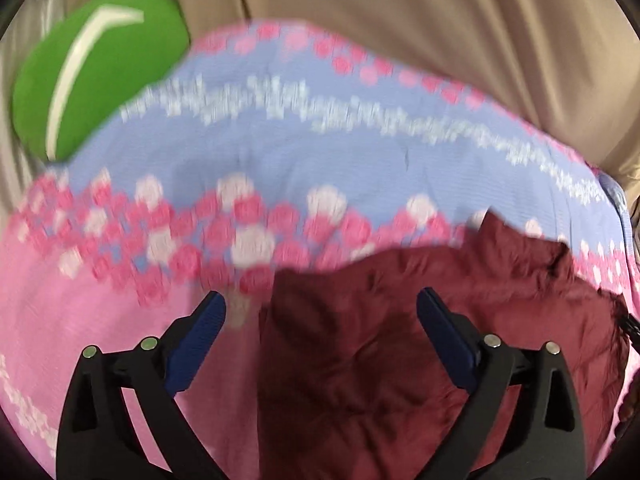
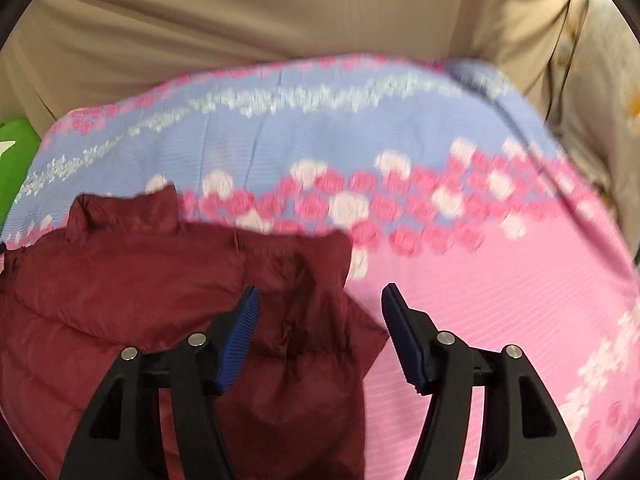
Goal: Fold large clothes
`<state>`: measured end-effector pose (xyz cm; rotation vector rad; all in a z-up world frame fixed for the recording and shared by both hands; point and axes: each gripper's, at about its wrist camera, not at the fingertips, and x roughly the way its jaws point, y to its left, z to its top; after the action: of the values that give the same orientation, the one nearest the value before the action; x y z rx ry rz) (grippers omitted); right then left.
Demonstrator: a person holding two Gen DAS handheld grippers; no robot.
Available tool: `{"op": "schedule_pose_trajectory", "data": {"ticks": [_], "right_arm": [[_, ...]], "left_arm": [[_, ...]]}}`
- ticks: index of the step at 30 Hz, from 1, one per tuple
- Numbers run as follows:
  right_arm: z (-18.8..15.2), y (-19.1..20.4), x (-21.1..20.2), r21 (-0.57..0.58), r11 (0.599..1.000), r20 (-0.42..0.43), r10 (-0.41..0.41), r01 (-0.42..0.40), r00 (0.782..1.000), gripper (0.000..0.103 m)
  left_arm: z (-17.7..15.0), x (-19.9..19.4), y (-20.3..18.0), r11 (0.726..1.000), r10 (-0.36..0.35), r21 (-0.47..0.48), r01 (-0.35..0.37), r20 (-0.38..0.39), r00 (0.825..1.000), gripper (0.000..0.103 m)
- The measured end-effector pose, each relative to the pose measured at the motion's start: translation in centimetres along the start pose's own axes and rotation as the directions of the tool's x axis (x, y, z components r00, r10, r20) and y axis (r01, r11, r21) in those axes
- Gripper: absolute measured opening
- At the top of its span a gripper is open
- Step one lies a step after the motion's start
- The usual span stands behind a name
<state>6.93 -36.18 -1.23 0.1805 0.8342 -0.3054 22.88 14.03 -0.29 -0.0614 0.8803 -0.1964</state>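
Note:
A maroon puffy jacket (image 1: 420,340) lies on a pink and blue floral blanket (image 1: 280,144). In the left wrist view it fills the lower right, its collar pointing away. My left gripper (image 1: 322,304) is open and empty, hovering over the jacket's left edge. In the right wrist view the jacket (image 2: 140,280) fills the lower left. My right gripper (image 2: 320,300) is open and empty, just above the jacket's right edge, where a fold of the jacket lies between the fingers. Both views are motion blurred.
A green cushion (image 1: 100,68) with a white stripe lies at the blanket's far left; its edge shows in the right wrist view (image 2: 16,160). Beige fabric (image 2: 280,12) rises behind the blanket (image 2: 500,300). A floral cloth (image 2: 600,100) is at far right.

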Motion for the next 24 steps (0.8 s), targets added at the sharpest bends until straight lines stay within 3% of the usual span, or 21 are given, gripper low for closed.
{"op": "schedule_pose_trajectory", "data": {"ticks": [1,2,3,5,7,8,11,14,17,18,20,22,24], "right_arm": [[0.0,0.2,0.7,0.008,1.0,-0.019,0.012,-0.012,1.0,0.008],[0.1,0.3,1.2,0.027,0.999,-0.04,0.046,-0.045,0.998,0.005],[0.6,0.5,1.1,0.053,0.997,-0.026,0.066,-0.064,0.998,0.004],[1.4,0.7,-1.3,0.069,0.994,0.086,0.073,-0.079,0.994,0.003],[2.2,0.8,-2.2,0.08,0.993,0.145,0.071,-0.083,0.987,0.003],[2.5,0.6,-1.4,0.09,0.993,0.129,0.068,-0.08,0.989,0.003],[1.5,1.0,5.3,0.031,0.997,-0.067,-0.066,0.068,0.996,0.006],[1.4,1.4,4.8,0.021,0.993,-0.047,-0.117,0.118,0.992,0.007],[1.4,1.2,0.3,0.071,0.991,0.048,-0.113,0.11,0.992,0.012],[1.2,1.6,-1.7,0.071,0.992,0.09,-0.108,0.102,0.99,0.015],[0.1,3.6,-5.6,0.027,0.997,0.155,-0.07,0.066,0.985,0.018],[-1.3,6.2,-8.0,-0.036,0.999,0.17,0.014,-0.008,0.985,0.019],[-3.8,10.3,-9.3,-0.124,0.983,0.132,0.148,-0.132,0.98,0.019]], "left_arm": [[-0.2,0.6,0.0,1.0,-0.021,-0.007,0.02,-0.021,1.0,0.059],[-0.4,1.3,0.0,0.998,-0.058,-0.017,0.057,-0.062,0.996,0.023],[-0.4,1.6,0.2,0.996,-0.086,-0.04,0.083,-0.087,0.992,0.016],[-0.1,1.3,0.1,0.995,-0.085,-0.056,0.082,-0.059,0.995,0.006],[0.3,1.2,-0.3,0.999,-0.024,-0.028,0.023,-0.019,1.0,0.006],[0.4,1.7,-0.7,1.0,0.0,-0.022,0.0,-0.024,1.0,0.005],[0.0,4.7,-1.1,0.994,0.105,0.011,-0.105,-0.055,0.993,0.006],[-0.2,4.7,-0.9,0.989,0.145,0.006,-0.144,-0.038,0.989,0.009],[-0.4,0.3,-0.6,0.983,0.181,-0.026,-0.181,0.033,0.983,0.015],[-0.7,-1.9,-1.1,0.985,0.174,-0.025,-0.173,0.083,0.981,0.018],[-1.7,-6.0,-3.2,0.99,0.14,0.009,-0.144,0.175,0.975,0.037],[-4.0,-10.1,-6.1,0.991,0.043,0.111,-0.071,0.238,0.97,0.048],[-6.6,-11.4,-9.3,0.977,-0.045,0.215,-0.003,0.216,0.975,0.054]]}}
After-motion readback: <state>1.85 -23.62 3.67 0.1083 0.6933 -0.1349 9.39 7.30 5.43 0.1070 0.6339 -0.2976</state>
